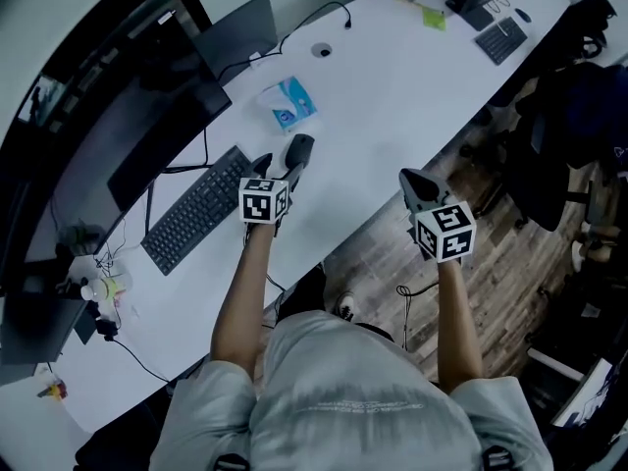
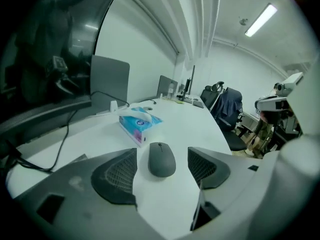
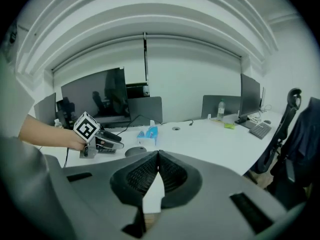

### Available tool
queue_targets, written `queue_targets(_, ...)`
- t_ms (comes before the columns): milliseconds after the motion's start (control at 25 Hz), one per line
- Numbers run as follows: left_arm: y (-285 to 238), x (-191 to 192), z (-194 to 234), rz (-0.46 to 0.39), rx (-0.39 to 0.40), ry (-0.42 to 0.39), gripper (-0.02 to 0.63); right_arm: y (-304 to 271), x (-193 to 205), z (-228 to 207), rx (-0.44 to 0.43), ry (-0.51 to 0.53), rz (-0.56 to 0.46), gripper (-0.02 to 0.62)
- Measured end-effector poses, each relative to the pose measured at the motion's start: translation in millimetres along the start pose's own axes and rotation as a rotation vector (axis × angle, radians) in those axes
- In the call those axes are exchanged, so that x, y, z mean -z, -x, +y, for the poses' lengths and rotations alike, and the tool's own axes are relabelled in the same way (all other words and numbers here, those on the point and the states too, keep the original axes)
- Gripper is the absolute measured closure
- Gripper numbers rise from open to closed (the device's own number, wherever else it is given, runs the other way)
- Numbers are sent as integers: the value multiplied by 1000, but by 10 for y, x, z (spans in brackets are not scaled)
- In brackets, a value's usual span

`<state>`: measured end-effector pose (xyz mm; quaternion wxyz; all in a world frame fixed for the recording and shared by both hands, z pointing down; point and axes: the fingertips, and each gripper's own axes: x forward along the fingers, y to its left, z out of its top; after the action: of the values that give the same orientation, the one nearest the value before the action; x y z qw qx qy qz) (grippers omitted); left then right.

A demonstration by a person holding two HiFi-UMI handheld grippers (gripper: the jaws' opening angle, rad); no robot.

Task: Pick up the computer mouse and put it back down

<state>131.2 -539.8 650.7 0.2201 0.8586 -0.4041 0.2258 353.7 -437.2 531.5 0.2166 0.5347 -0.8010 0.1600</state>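
**Ana:** While the left gripper (image 1: 286, 171) is hanging low over the white counter (image 1: 392, 86), how is the computer mouse (image 2: 162, 159) looking?

**Ben:** It is showing as a smooth, dark grey oval, lying flat, with its wheel end pointing away from the gripper.

**Ana:** What room is it getting around it?

**Ben:** Bare counter is stretching off to its right, toward the long near edge and on to the far right corner. A blue tissue pack (image 2: 138, 124) is sitting just beyond it, toward the back edge. A black keyboard (image 1: 201, 209) is lying to the left, near the monitors. The mouse itself is lying about midway between the back and near edges.

**Ana:** And against the jaws?

**Ben:** The left jaws are standing wide apart, with the mouse lying centred on the gap, just ahead of the tips and touching neither pad. The right gripper (image 3: 157, 156) is hanging off the near edge, well apart from the mouse, with its jaws pressed together on nothing.
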Motion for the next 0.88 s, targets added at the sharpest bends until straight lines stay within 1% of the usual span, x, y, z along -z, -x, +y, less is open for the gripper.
queue_targets(120,361,-80,-82,-42,-25,-45,295,276,-120,34,26,27,-61,592)
queue_targets(240,783,-132,-222,-100,-39,-70,295,576,-243,93,55,52,-127,592)
queue_targets(440,1523,-106,-533,-166,-63,-118,312,1101,-348,346,47,115,-192,592)
queue_targets(560,1962,-78,-683,-214,-83,-125,379,1386,-370,531,29,151,-217,594)
queue_targets(680,2396,-123,-775,-282,-108,-114,421,1587,-443,664,22,205,-238,593)
queue_targets(720,2540,-144,-802,-302,-117,-119,444,1646,-476,700,22,217,-245,593)
queue_targets(800,2817,-187,-846,-335,-139,-153,500,1755,-544,785,21,230,-261,592)
queue_targets(880,3082,-234,-900,-373,-163,-208,533,1846,-606,892,21,242,-275,594)
